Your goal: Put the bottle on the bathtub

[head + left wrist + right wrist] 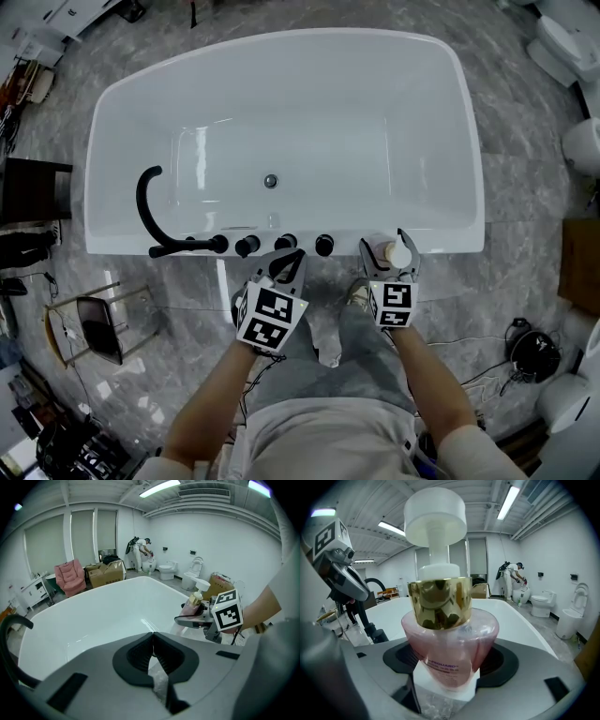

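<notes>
The bottle (450, 634), pink and see-through with a gold collar and a white pump on top, stands upright in the right gripper (385, 245). Its two jaws are clenched on the bottle's lower body, one on each side. From where the person stands, it sits over the near rim of the white bathtub (281, 45), at about five o'clock from the drain (271, 180). I can't tell whether its base touches the rim.

At nine o'clock from the bottle, three black knobs (286, 242) stand in a row along that same rim. Further along at nine o'clock is the curved black faucet (148, 208).

The left gripper (153, 645) hangs just off the near rim, at about six o'clock from the drain. Its jaws are pressed together with nothing between them.

Grey marbled floor (525, 178) lies all round the tub. Across the room at twelve o'clock, a person (510, 581) bends over beside a toilet (542, 603). A pink armchair (70, 577) and cardboard boxes (104, 574) stand by the windows.
</notes>
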Demonstrator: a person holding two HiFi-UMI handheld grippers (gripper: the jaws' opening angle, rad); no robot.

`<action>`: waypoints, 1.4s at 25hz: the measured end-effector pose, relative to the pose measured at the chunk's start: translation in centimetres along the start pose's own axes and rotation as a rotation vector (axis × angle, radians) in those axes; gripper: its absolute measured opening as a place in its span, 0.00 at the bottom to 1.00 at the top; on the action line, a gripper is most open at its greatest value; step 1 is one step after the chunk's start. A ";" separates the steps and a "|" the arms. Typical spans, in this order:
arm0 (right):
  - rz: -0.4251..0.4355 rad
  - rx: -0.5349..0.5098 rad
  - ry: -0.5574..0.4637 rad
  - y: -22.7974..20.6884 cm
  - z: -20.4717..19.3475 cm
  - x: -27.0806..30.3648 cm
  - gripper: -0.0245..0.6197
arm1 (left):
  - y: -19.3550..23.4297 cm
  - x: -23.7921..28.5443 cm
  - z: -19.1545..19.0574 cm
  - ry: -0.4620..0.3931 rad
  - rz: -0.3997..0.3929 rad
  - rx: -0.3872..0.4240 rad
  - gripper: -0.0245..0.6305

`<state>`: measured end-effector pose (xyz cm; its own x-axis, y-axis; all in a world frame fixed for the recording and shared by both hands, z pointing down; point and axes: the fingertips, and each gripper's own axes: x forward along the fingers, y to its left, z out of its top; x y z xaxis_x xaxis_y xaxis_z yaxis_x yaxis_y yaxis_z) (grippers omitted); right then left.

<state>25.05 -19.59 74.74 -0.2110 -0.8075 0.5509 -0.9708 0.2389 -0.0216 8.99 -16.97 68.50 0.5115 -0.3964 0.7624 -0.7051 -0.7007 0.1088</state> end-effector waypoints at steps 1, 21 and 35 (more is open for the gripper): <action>0.002 0.013 0.006 0.0 0.0 0.0 0.60 | 0.0 -0.1 0.1 0.001 -0.002 0.004 0.07; 0.110 0.085 0.018 0.8 9.9 -9.4 0.74 | -0.1 -7.5 5.4 -0.094 -0.029 0.100 0.07; 0.045 -0.004 -0.238 2.4 25.9 -19.8 0.48 | -0.6 -17.5 13.6 -0.276 0.003 0.249 0.07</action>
<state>23.97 -17.03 42.20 -0.2751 -0.9004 0.3371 -0.9595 0.2791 -0.0375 7.12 -17.67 46.40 0.6470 -0.5196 0.5580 -0.5830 -0.8088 -0.0772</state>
